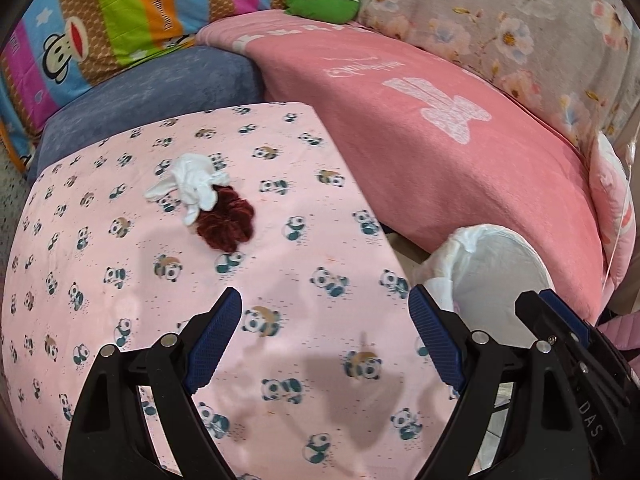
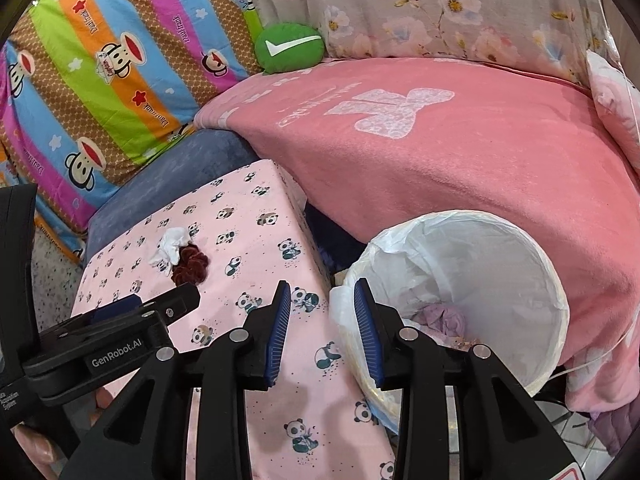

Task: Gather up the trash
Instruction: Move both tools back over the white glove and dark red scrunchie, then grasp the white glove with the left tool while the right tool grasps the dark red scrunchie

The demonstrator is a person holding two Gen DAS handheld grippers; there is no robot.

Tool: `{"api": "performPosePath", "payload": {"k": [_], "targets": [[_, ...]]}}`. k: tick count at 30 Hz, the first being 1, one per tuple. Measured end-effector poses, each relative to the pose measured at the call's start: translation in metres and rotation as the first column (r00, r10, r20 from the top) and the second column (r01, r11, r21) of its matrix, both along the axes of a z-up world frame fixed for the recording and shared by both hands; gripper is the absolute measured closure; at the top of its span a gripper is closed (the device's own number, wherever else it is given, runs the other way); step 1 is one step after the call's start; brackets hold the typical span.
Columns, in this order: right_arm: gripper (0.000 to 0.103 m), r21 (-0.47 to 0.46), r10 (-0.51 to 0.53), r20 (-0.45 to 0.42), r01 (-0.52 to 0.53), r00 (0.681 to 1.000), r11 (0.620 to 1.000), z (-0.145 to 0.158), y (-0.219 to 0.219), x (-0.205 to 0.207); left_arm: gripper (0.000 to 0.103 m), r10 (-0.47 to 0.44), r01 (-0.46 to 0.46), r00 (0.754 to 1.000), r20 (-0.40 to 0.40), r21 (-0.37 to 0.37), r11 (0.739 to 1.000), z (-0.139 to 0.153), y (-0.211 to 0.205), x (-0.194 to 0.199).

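Surface: a table under a pink panda-print cloth (image 1: 120, 300). On its far part lies a crumpled white tissue (image 1: 192, 186), touching and partly overlapping a dark red scrunchie (image 1: 228, 222) on its near side; both well apart from either gripper. Left gripper (image 1: 325, 332): jaws spread wide, nothing between them, held above bare cloth nearer than the tissue. Right gripper (image 2: 322, 328): jaws parted by a narrow gap, nothing between the blue ribbed pads, held over the table's right edge beside the bin. Bin: a round wastebasket (image 2: 552, 280) with white plastic liner, standing off the table's right side against a pink blanket (image 2: 460, 168); a lilac crumpled item (image 2: 444, 318) lies inside. Background: a striped monkey-print pillow (image 2: 112, 72), a green cushion with a white tick (image 2: 290, 50), a floral cover (image 2: 460, 8), a blue-grey cushion (image 1: 152, 88) behind the table.
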State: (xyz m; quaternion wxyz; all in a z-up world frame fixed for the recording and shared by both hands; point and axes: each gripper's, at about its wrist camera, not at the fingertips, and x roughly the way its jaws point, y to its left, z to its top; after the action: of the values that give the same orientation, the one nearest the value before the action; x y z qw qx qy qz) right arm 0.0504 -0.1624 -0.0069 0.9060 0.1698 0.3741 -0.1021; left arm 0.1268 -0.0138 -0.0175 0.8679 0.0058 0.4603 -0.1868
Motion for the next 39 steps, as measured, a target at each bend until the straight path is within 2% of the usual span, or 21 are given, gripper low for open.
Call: {"api": "performPosePath", "payload": {"k": [7, 10, 22, 33, 37, 38, 39], "targets": [[0.068, -0.016, 0.066, -0.033, -0.067, 0.997, 0.998, -0.011, 0.038, 0.028, 0.022, 0.062, -0.062, 0.998, -0.015, 0.006, 0.998, -0.010, 0.033, 0.019], [0.064, -0.022, 0.092, -0.046, -0.093, 0.995, 0.995, -0.016, 0.054, 0.042, 0.022, 0.091, -0.091, 0.996, -0.026, 0.007, 0.996, -0.016, 0.048, 0.030], [0.063, -0.015, 0.177, -0.109, -0.180, 0.978, 0.984, -0.044, 0.108, 0.117, 0.018, 0.173, -0.172, 0.983, -0.066, 0.020, 0.985, -0.035, 0.095, 0.092], [0.063, 0.011, 0.204, -0.157, -0.204, 0.966, 0.979, -0.071, 0.137, 0.187, 0.018, 0.166, -0.169, 0.979, -0.117, -0.015, 0.985, -0.048, 0.096, 0.162], [0.063, 0.050, 0.207, -0.180, -0.201, 0.962, 0.978, -0.083, 0.141, 0.205, 0.018, 0.159, -0.165, 0.977, -0.141, -0.033, 0.986, -0.057, 0.094, 0.180], [0.063, 0.055, 0.208, -0.187, -0.201, 0.960, 0.978, -0.088, 0.142, 0.208, 0.021, 0.161, -0.167, 0.976, -0.146, -0.036, 0.985, -0.059, 0.093, 0.183], [0.065, 0.057, 0.210, -0.193, -0.202, 0.958, 0.978, -0.091, 0.143, 0.211, 0.028, 0.157, -0.164, 0.976, -0.152, -0.039, 0.986, -0.062, 0.092, 0.184]]}}
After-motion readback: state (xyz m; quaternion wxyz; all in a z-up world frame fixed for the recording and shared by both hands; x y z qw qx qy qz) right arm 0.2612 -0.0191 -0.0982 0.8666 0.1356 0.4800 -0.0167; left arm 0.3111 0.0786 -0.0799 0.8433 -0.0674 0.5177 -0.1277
